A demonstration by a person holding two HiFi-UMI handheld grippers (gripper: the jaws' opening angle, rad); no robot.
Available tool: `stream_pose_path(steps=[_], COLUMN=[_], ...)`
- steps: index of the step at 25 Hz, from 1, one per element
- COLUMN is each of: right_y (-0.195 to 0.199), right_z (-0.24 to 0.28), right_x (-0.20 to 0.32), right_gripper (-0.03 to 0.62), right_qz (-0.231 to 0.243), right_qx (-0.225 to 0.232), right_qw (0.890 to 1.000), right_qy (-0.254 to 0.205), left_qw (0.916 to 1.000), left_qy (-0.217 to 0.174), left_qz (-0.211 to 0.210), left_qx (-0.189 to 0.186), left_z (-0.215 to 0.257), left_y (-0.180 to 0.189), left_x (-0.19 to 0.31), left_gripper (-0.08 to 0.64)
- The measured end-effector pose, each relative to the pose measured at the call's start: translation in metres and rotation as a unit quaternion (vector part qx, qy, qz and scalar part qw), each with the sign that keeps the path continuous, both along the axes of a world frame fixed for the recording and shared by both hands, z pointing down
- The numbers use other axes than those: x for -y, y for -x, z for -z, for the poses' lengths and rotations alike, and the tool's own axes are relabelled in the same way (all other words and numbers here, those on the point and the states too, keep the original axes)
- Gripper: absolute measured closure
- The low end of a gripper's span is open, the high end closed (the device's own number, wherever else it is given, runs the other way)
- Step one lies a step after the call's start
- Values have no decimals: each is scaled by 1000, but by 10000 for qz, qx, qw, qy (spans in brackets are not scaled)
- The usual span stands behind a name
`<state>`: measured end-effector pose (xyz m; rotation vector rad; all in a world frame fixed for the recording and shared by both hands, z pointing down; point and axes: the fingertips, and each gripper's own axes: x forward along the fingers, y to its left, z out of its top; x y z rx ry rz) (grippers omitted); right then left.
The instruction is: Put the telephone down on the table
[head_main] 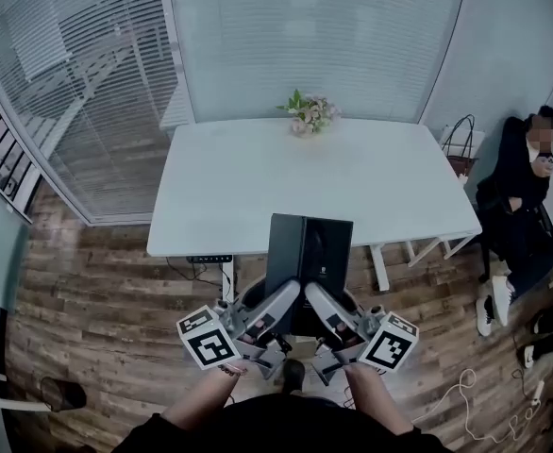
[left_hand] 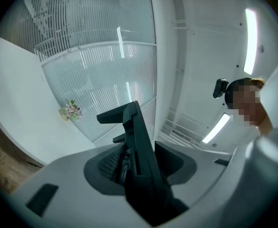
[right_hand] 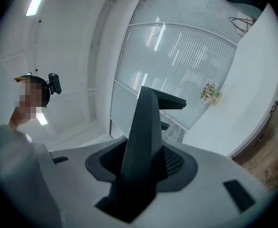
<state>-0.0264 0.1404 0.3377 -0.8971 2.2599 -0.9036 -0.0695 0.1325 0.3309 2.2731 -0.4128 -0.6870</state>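
At the near edge of the white worktop (head_main: pixel 258 196), I note a black telephone (head_main: pixel 310 251) held up in the air, not resting on the surface. The left gripper (head_main: pixel 282 302) and right gripper (head_main: pixel 322 302) meet beneath its lower edge. Both gripper views show the fingers pinching the telephone's dark body, one gripper on each side.

Surroundings:
- A small bunch of flowers (head_main: pixel 308 113) stands at the middle of the worktop's far edge, well apart from the telephone. I cannot make out the vessel holding it.
- A glass partition with slatted blinds (head_main: pixel 314 36) runs behind the worktop and along its left side.
- A person in dark clothing (head_main: pixel 517 206) sits against the wall, near the worktop's right end.
- A handled bag (head_main: pixel 460 154) stands by the far right corner of the worktop. I cannot see what is in it.
- A power strip (head_main: pixel 209 259) is fixed under the near edge, left of the telephone.
- A white cable (head_main: pixel 465 394) lies loose on the wooden floor (head_main: pixel 97 291) at lower right.
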Motion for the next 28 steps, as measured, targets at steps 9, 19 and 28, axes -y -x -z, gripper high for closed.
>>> stream_pose_path(steps=[9, 19, 28], right_y=[-32, -43, -34], right_z=[2, -7, 0], right_x=[43, 63, 64], right_gripper=[407, 405, 405], right_qz=[174, 399, 331], right_qx=[-56, 41, 23], right_qw=[9998, 9992, 9994], right_qy=[-6, 79, 50], left_qw=[9998, 9992, 9994], left_qy=[-16, 70, 30], left_qz=[169, 392, 332], left_qx=[-40, 67, 48], left_z=[2, -6, 1], left_y=[-32, -42, -34], left_x=[41, 60, 61], left_gripper=[359, 359, 359])
